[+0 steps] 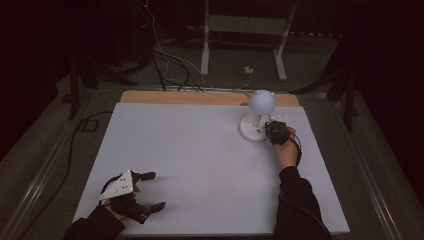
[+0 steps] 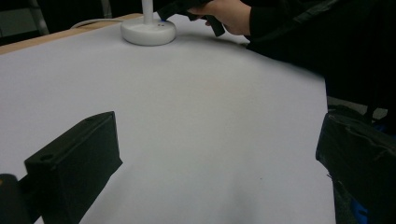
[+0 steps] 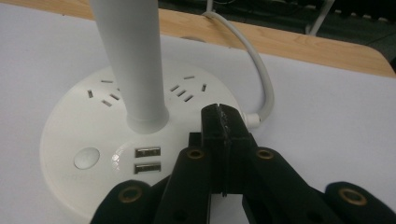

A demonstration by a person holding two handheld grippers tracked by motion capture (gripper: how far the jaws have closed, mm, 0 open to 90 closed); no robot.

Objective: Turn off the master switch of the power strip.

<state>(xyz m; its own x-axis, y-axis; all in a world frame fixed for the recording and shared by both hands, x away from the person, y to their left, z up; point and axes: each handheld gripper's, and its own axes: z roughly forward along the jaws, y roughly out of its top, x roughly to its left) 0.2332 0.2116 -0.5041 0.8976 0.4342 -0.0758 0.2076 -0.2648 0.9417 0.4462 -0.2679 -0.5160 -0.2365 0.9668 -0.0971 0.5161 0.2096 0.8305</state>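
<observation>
The white lamp (image 1: 256,117) is standing at about two o'clock on the desk (image 1: 200,165), its round base (image 3: 93,140) carrying sockets, two USB ports and a round button (image 3: 86,157). The right gripper (image 3: 223,122) is hovering over the base's rim at about four o'clock of the stem (image 3: 130,60), fingers pressed together on nothing. The button looks unpressed, so the work seems barely begun. The left gripper (image 1: 150,191) is idling at seven o'clock, fingers spread.
</observation>
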